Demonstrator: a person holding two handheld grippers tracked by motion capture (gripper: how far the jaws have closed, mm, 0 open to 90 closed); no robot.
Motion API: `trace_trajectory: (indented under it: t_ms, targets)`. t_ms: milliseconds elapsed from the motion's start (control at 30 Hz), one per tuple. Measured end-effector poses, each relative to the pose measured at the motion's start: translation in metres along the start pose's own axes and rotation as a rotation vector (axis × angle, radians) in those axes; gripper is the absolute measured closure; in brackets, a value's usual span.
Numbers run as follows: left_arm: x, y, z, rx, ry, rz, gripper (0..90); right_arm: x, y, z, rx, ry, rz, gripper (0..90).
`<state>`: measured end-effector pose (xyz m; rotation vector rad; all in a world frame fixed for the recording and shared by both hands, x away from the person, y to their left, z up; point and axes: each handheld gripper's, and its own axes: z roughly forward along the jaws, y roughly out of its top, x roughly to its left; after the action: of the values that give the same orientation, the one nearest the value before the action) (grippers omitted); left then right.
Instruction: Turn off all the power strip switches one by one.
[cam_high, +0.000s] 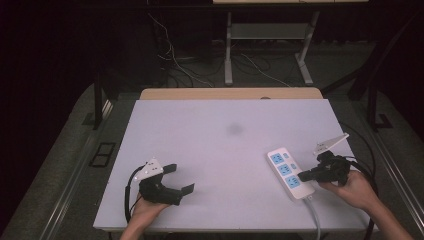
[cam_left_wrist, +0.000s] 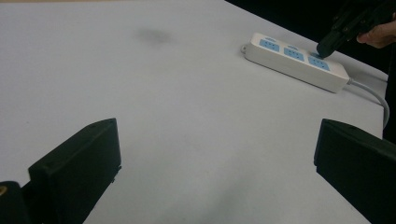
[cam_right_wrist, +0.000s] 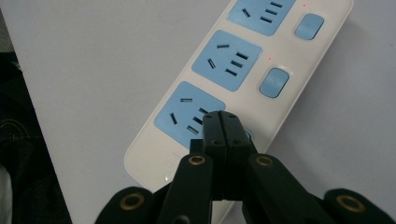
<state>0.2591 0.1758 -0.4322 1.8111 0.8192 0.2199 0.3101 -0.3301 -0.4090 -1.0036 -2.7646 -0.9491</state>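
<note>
While lit from above against a dark room, flat white rectangular desk (cam_high: 220, 150) carrying a white plastic power strip (cam_high: 290, 173) with three pale-blue socket faces near its right edge, lying slantwise, white cable (cam_high: 316, 220) trailing off the near end toward the person's side. Beside each of the two farther sockets, a small blue rocker switch (cam_right_wrist: 274, 82) with a tiny red dot next to it.

Right black two-jaw gripper (cam_high: 303, 176), held in the right hand (cam_high: 356, 189), jaws pressed together with nothing between them — tips down on the nearest end of the strip, just beside the nearest blue socket (cam_right_wrist: 189, 115), over the spot where that socket's switch sits. Whether the tips actually touch the switch: cannot tell. Seen from the left gripper view, same closed tips (cam_left_wrist: 325, 47) resting at the strip's near socket.

Left black two-jaw gripper (cam_high: 181, 178), held in the left hand (cam_high: 148, 209) near the desk's front left — jaws spread wide apart, empty, low over bare desk surface, well apart from the strip.

Faint grey smudge (cam_high: 235, 129) on the desk toward the middle.
</note>
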Motion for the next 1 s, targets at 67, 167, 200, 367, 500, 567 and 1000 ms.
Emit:
trace_trajectory:
  t_ms: [67,167,200,367,500,567,1000]
  targets:
    - [0.0,0.0,0.0,0.0,0.0,0.0,0.0,0.001,0.0,0.0,0.002,-0.002,0.001,90.0]
    - [0.0,0.0,0.0,0.0,0.002,-0.002,0.0,0.002,0.002,-0.002,0.0,0.0,-0.005,90.0]
    - [0.001,0.0,-0.001,0.0,0.002,-0.003,0.0,0.003,0.002,-0.002,-0.002,-0.003,-0.009,90.0]
    - [0.0,0.0,-0.001,-0.001,0.0,-0.003,0.0,0.007,0.009,-0.01,-0.015,-0.01,-0.022,90.0]
    - [0.0,0.0,-0.001,-0.002,-0.001,-0.003,0.0,0.01,0.015,-0.017,-0.019,-0.025,-0.037,90.0]
    - [0.0,0.0,-0.001,-0.002,-0.001,-0.003,0.0,0.011,0.018,-0.019,-0.022,-0.029,-0.038,90.0]
    - [0.0,0.0,-0.001,-0.002,-0.003,-0.003,0.0,0.011,0.034,-0.028,-0.021,-0.051,-0.056,90.0]
